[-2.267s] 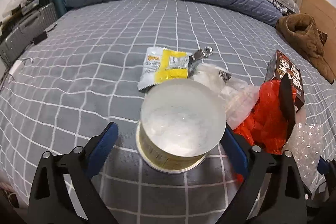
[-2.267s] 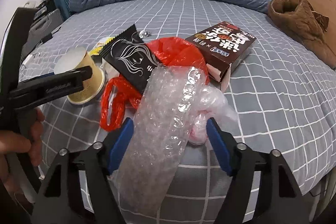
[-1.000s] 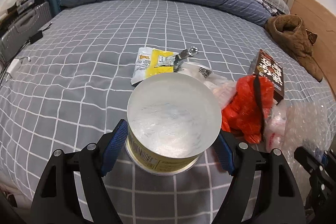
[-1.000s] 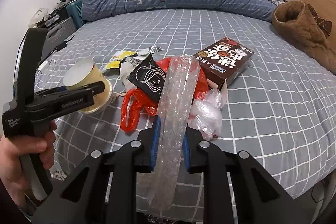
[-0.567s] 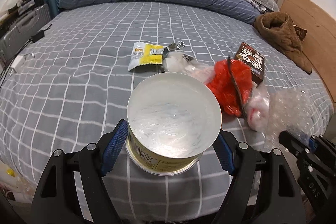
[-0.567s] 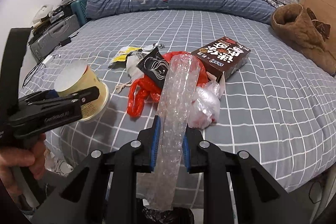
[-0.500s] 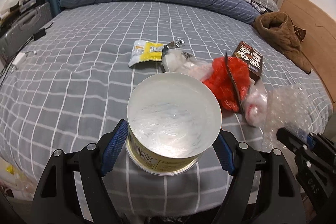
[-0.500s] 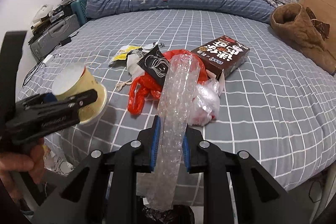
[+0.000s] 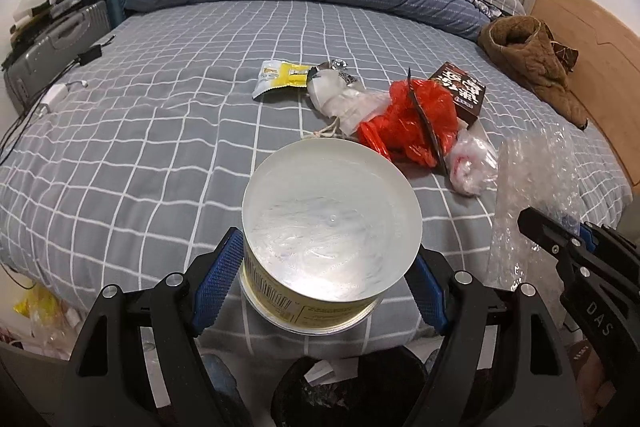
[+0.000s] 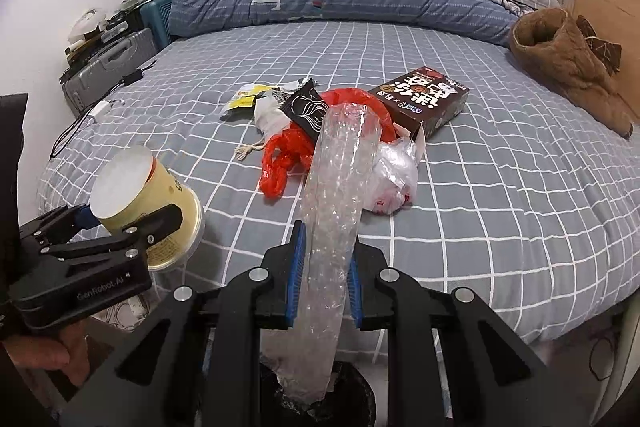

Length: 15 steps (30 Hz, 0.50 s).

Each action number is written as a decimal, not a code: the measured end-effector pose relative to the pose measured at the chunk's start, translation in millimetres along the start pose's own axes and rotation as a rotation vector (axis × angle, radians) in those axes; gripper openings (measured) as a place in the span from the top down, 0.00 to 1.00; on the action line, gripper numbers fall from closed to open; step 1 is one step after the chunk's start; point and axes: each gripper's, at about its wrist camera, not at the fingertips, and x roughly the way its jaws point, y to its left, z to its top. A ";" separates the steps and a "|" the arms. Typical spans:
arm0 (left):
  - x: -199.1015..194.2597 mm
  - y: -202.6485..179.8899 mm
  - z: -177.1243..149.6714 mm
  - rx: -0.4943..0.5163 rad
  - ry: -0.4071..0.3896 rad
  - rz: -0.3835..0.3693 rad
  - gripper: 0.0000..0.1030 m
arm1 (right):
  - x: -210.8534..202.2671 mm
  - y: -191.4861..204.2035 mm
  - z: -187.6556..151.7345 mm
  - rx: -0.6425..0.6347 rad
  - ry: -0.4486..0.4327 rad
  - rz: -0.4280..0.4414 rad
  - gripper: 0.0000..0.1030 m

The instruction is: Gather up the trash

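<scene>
Letting go early could drop the instant-noodle cup clamped in the left gripper or the limp bubble wrap pinched in the right gripper beside the black-lined bin below.

Both tools pointed steeply downward: the left tool stood spread wide around its load, the right tool pinched nearly closed.
</scene>
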 end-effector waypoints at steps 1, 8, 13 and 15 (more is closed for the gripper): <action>-1.7 -0.5 -2.3 0.001 0.001 -0.001 0.27 | -1.4 0.7 -0.8 -0.001 -0.002 0.000 0.82; -17.2 -0.5 -15.4 -0.003 -0.008 -0.002 0.27 | -17.0 7.4 -6.7 -0.012 -0.016 0.008 0.82; -24.4 0.6 -30.6 -0.004 0.007 -0.003 0.27 | -22.3 9.4 -14.6 -0.024 -0.010 0.002 0.82; -25.5 0.0 -36.7 0.000 0.015 -0.001 0.27 | -23.4 9.1 -17.0 -0.023 -0.005 0.003 0.82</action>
